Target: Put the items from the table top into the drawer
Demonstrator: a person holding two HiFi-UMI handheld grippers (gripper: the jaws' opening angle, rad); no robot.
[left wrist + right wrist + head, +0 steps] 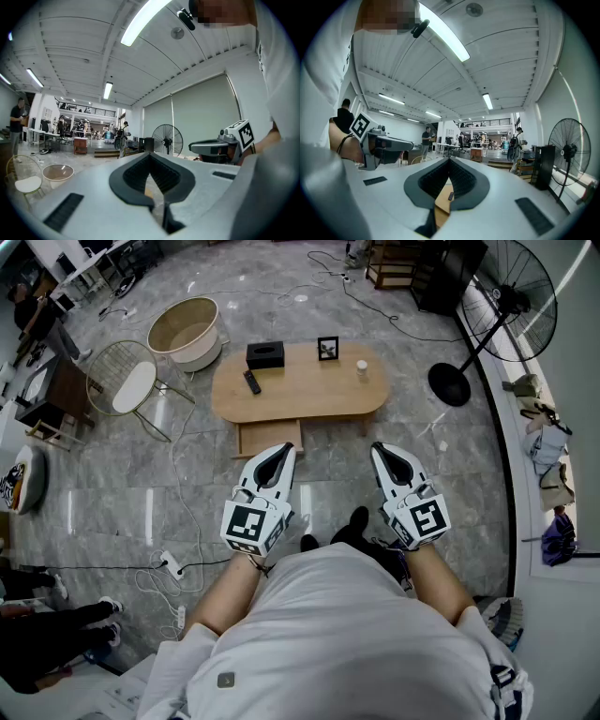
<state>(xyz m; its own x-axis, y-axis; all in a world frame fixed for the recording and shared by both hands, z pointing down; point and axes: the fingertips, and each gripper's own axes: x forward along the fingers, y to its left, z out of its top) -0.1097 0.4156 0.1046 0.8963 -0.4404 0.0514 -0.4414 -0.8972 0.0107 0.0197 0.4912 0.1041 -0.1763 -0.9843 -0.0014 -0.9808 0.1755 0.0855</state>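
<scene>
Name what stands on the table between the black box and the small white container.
A small picture frame stands between the black box and the white container, as the head view shows.

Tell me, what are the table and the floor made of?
The table looks like light wood or wood veneer with a matte finish: an even tan top without glare. The floor looks like polished grey stone or stone-look tile: cloudy pale veining and bright reflected streaks of light.

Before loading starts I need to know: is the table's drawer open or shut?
Open: in the head view the drawer juts out from under the near edge of the table, its inside showing.
</scene>
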